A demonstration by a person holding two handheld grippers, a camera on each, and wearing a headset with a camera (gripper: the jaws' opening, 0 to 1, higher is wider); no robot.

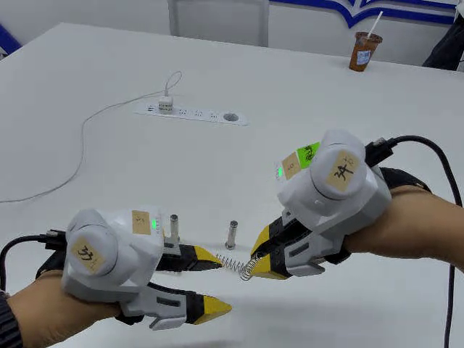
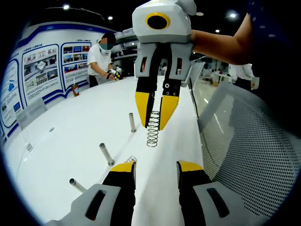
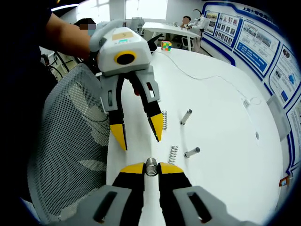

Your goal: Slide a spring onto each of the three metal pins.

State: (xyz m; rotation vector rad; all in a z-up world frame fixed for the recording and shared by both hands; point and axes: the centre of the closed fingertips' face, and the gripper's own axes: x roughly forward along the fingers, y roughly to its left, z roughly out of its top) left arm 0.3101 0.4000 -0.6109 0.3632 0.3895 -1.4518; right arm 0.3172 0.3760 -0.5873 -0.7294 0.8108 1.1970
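- The right gripper (image 1: 255,259) is pressed together on the right end of a spring (image 1: 233,264).
- The left gripper (image 1: 214,283) is held spread, its far jaw tip just beside the spring's left end.
- Just beyond the spring, a left pin (image 1: 174,226) and a right pin (image 1: 232,233) are seen upright on the white table (image 1: 217,167).

Left gripper (image 1: 217,284) is marked 33 (handwritten), right gripper (image 1: 255,259) 34.

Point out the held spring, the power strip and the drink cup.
spring (image 1: 235,266), head view, middle of its coil.
power strip (image 1: 199,114), head view, centre of its top face.
drink cup (image 1: 362,52), head view, its brown side wall.
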